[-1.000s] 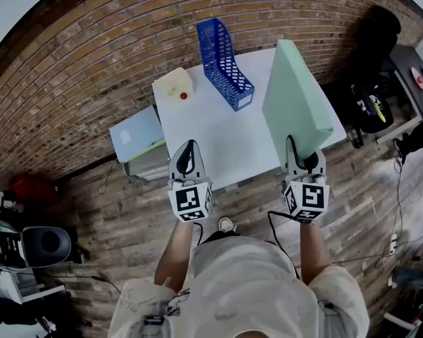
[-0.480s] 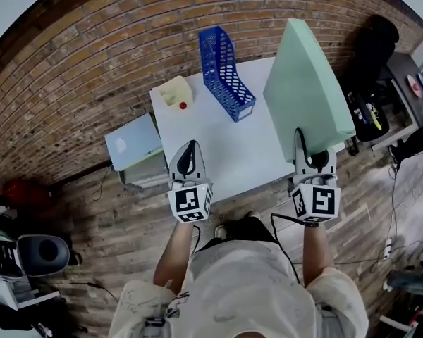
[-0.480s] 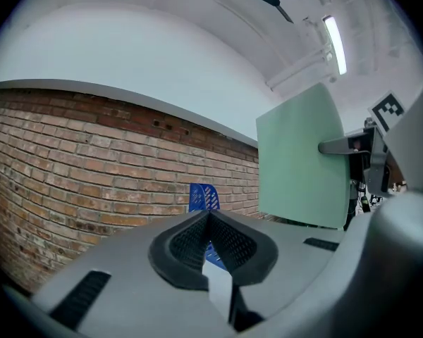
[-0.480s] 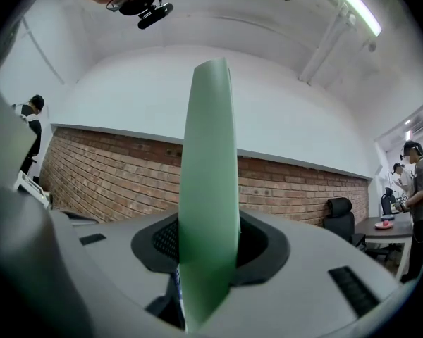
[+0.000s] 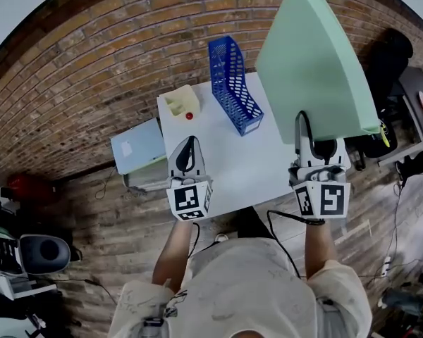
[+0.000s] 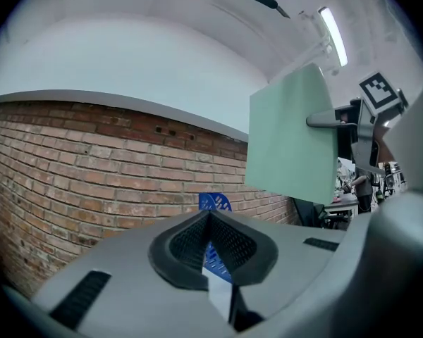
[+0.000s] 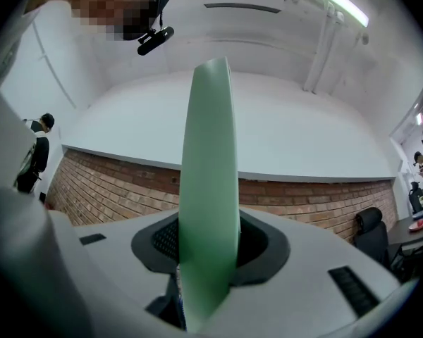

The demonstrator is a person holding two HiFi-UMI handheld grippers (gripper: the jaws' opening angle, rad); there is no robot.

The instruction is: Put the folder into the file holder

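Folder, pale green, is held in the air over the table's right side, not yet in the file holder. From the left: a small pale box sits on the white table. The left gripper hovers at the near edge, jaws closed on nothing. The blue file holder stands mid-table, open-topped, its long axis running away from the person. It lies left of, beyond and below the folder, which stands on edge roughly in line with it. The right gripper clamps the folder's near edge. Brick wall behind; wooden floor.
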